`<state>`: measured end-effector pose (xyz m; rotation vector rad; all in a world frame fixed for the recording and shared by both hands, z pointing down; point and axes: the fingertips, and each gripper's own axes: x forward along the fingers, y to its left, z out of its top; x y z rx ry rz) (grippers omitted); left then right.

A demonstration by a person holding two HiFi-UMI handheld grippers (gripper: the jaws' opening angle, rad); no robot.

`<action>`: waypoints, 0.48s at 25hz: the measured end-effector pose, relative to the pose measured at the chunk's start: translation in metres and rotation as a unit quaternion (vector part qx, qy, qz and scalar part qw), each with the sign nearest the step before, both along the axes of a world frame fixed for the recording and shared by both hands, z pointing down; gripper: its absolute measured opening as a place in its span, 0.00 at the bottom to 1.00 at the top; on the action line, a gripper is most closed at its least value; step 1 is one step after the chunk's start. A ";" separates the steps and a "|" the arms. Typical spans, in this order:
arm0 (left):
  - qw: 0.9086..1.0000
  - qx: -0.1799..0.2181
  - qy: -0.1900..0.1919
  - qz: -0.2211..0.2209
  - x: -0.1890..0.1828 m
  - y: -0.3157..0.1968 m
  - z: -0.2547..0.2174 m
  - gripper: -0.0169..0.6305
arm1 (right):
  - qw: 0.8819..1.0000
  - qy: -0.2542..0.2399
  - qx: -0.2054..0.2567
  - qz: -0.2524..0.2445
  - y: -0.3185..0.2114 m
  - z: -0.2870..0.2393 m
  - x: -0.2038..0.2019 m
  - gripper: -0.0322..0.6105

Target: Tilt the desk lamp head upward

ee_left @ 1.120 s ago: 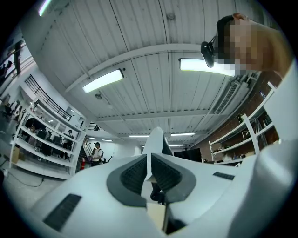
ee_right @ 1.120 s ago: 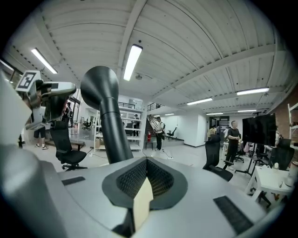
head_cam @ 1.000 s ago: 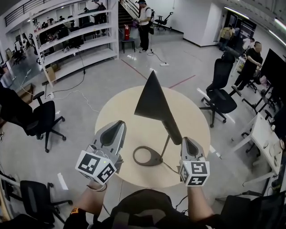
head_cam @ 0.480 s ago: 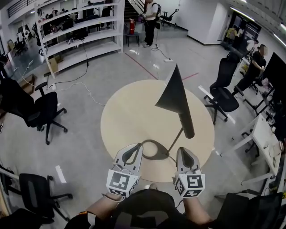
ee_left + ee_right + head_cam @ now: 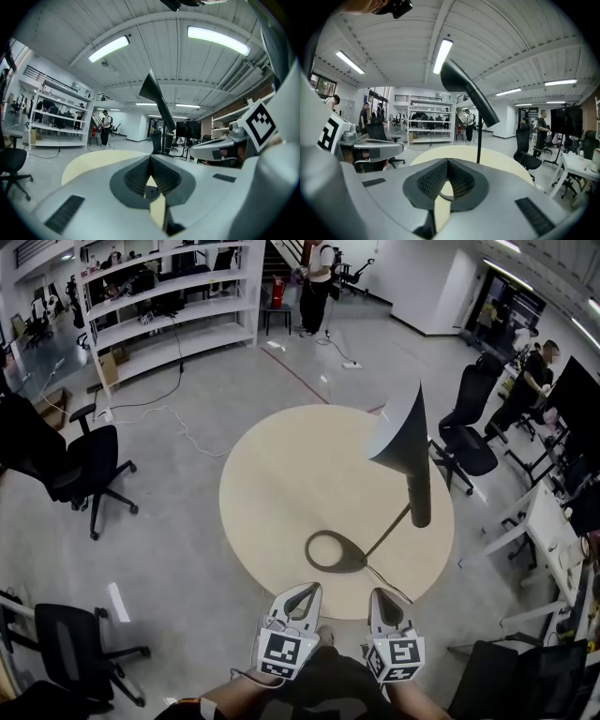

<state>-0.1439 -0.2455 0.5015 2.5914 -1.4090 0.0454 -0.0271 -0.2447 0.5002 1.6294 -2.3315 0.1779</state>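
Clearance is our concern — the lamp head [image 5: 398, 432] looks tilted up above the surface's [image 5: 272, 484] right side, so we steer left claw [image 5: 304, 591] and right claw [image 5: 380, 595], both closed on nothing, clear of its base [image 5: 336, 552].

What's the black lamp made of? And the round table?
The lamp looks like matte black metal or plastic: smooth, dull, hardly any shine; can't tell which. The table looks like pale wood or laminate on top: even beige, flat, no grain showing.
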 end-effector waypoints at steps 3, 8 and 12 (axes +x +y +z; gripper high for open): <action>1.000 -0.001 -0.010 0.011 -0.003 0.011 0.006 0.10 | 1.000 0.001 0.002 0.005 0.007 0.000 -0.009 0.07; 1.000 0.002 -0.012 0.000 -0.002 0.020 0.002 0.10 | 1.000 -0.013 0.004 -0.006 0.015 -0.002 -0.013 0.07; 1.000 0.010 -0.021 -0.016 0.003 0.025 -0.007 0.10 | 0.999 -0.026 0.008 -0.023 0.022 -0.004 -0.009 0.07</action>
